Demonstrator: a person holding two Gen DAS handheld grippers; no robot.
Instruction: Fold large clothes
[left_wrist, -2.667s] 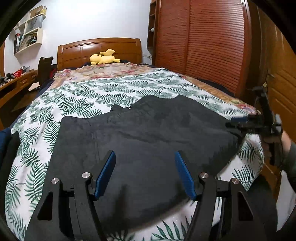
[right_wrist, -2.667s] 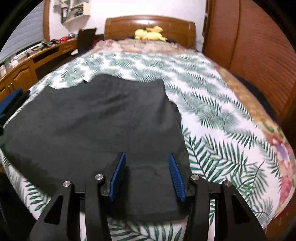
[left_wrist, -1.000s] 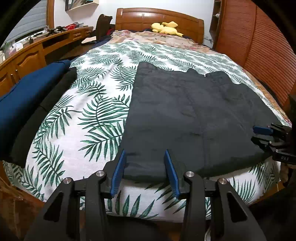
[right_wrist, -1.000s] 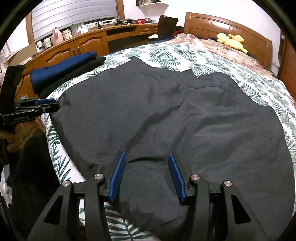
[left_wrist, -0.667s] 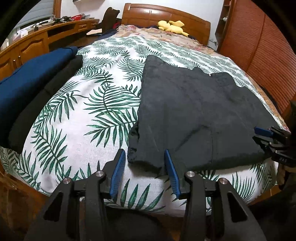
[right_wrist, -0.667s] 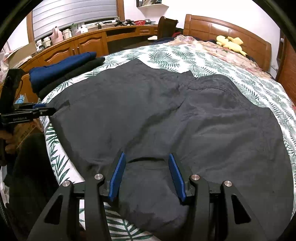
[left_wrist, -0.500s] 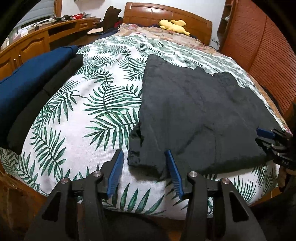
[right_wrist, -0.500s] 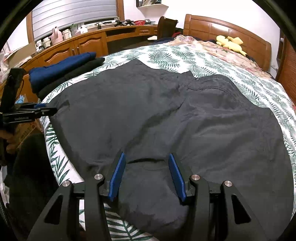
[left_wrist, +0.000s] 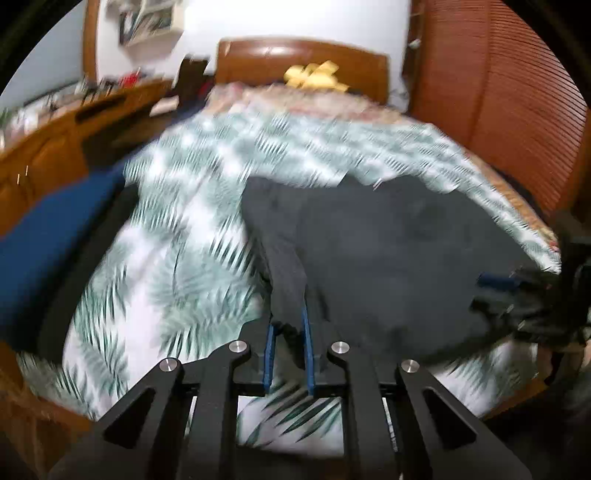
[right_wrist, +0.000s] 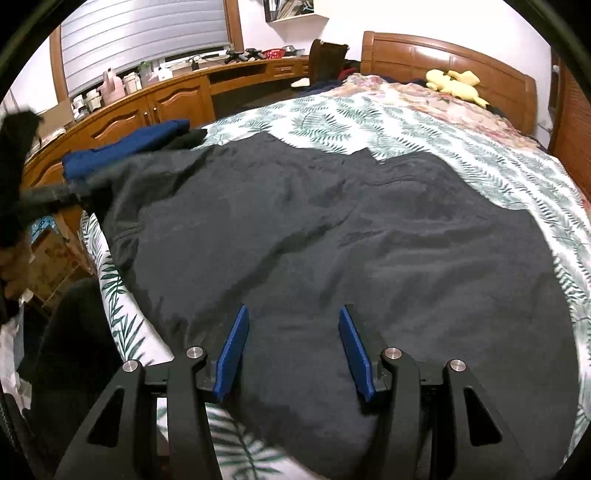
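Trousers (right_wrist: 332, 236), dark grey and large, lie spread across the foot half of the bed (right_wrist: 424, 125), on its fern-print cover; compared with the view a second ago, their near left corner is no longer flat but drawn up into a taut ridge of cloth that runs to the left tool (left_wrist: 289, 328). That tool's jaws have just been closing, and its blue pads now pinch the corner between them, so I judge the first fold to be starting from that side. The right tool (right_wrist: 293, 350) has kept its place at the near edge on the other side, jaws spread with the cloth lying under and between them, pads not pressing, so that corner is not yet secured. As to edges, the garment's near hem hangs just at the foot of the bed, its far edge with the waist notch lies toward the middle of the cover, and its right side runs close to the bed's right edge. Open cover toward the headboard (right_wrist: 443, 55) gives good room to carry a fold forward. Blue and black folded clothes (left_wrist: 48, 240) sit at the left edge, near the lifted corner, and narrow the room there.
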